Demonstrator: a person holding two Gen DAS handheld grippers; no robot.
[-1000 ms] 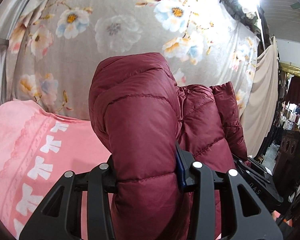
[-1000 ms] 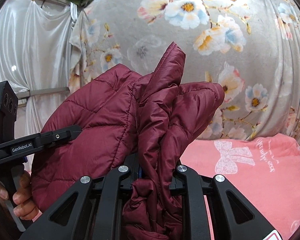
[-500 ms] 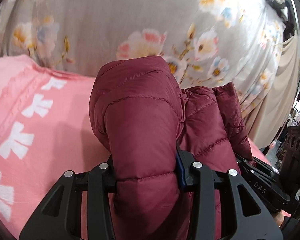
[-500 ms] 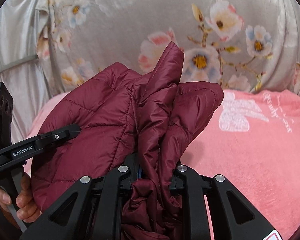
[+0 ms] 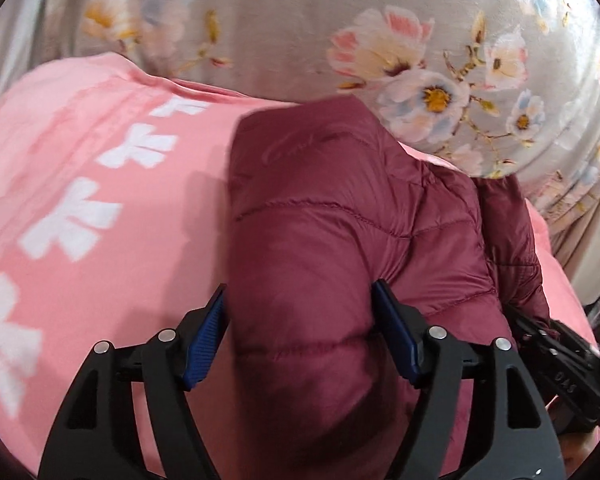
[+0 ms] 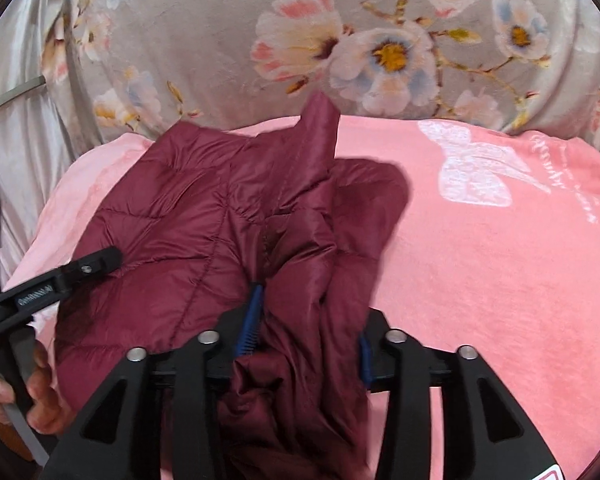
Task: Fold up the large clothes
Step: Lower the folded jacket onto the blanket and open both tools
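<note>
The maroon quilted puffer jacket (image 5: 332, 240) lies bunched on the pink fleece blanket with white bow prints (image 5: 100, 208), which covers a bed in front of a grey floral curtain (image 6: 340, 40). Its near edge runs between both pairs of tongs.

The left tongs (image 5: 300, 336) have just been opening: the blue pads (image 5: 204, 344) stand apart with a padded roll of jacket between them, the left pad clear of the cloth and the right one just beside it. The right tongs (image 6: 308, 328) have also just been opening — a crumpled gather of thin shell fabric sits in the gap, no longer pinched.

I judge the jacket light and very soft. Its filling should spring back when pressed, so folds will tend to puff open unless flattened. The shiny shell looks slippery — a shallow pinch on one layer may slide off. Better hold seems likely at stitched seams, the hem or the collar edge (image 6: 320, 120) sticking up at the far side, where the cloth is thinner and firmer. Taking two well-apart points on one edge should keep it from sagging into a heap.
</note>
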